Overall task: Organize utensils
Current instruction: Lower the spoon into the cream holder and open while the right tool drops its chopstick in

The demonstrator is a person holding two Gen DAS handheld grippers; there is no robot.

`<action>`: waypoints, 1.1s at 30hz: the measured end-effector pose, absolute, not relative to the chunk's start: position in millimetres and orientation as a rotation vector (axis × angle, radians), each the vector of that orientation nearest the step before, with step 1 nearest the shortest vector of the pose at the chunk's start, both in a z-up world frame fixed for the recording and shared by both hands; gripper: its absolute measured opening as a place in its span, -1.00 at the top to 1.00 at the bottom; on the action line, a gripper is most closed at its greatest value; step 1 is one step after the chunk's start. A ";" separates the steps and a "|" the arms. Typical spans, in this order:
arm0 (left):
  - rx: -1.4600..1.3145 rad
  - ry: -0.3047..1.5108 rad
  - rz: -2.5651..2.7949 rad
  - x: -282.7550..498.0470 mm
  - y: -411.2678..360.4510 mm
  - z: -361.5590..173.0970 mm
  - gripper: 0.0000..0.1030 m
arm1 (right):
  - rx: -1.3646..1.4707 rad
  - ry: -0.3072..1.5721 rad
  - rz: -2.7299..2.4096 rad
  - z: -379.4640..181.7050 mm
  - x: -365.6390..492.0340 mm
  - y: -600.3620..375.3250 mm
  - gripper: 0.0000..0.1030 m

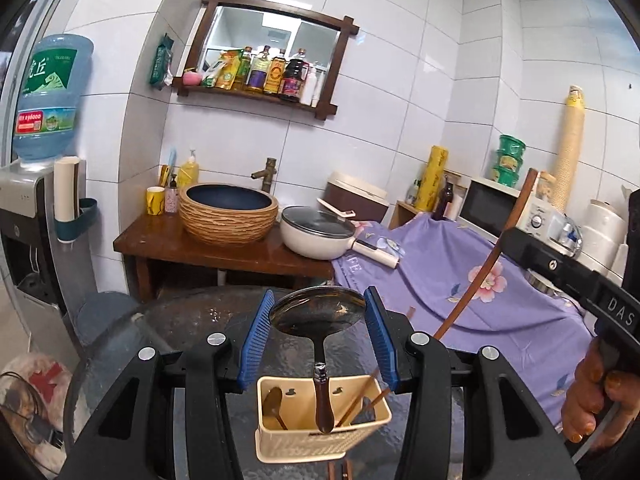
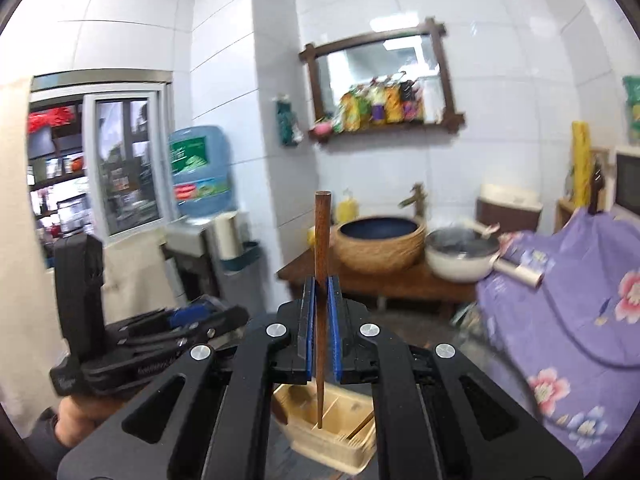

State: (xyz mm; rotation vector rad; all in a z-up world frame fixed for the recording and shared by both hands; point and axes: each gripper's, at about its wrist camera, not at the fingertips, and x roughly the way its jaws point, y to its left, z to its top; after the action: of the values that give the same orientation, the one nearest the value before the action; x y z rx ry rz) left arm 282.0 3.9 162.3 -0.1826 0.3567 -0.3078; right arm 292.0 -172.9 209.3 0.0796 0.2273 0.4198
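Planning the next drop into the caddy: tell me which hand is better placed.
Right, probably. The right gripper holds a chopstick upright, tip over the cream utensil caddy. The left gripper holds a spoon by its bowl, handle dangling.

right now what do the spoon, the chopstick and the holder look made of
Spoon: bowl looks like polished metal, mirror-like reflections; handle dark glossy wood or resin, unclear.
Chopstick: brown wood by its colour, matte.
Holder: cream plastic, apparently, with a moulded woven texture.

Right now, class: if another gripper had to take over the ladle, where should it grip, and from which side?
Grip the ladle's brown wooden handle end, coming from below, jaws across its width. It hangs upright, bowl clamped between the left gripper's pads, leaving only the handle free above the cream holder.
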 end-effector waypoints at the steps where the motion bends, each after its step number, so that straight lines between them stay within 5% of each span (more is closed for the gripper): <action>1: -0.181 0.360 -0.296 287.3 3.3 158.8 0.12 | 0.083 0.231 0.414 206.4 296.4 -173.1 0.86; 12: -0.149 0.441 -0.245 311.4 -7.8 94.7 0.12 | 0.152 0.394 0.381 121.0 336.0 -171.2 0.86; 33: -0.063 0.542 -0.235 314.8 -27.2 37.7 0.12 | 0.186 0.470 0.355 81.4 335.1 -177.4 0.86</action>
State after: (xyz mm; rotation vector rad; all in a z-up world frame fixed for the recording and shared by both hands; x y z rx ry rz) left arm 314.8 -27.2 37.7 -0.0634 0.5420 -0.2351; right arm 335.1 -177.4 81.4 0.1857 0.4703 0.3554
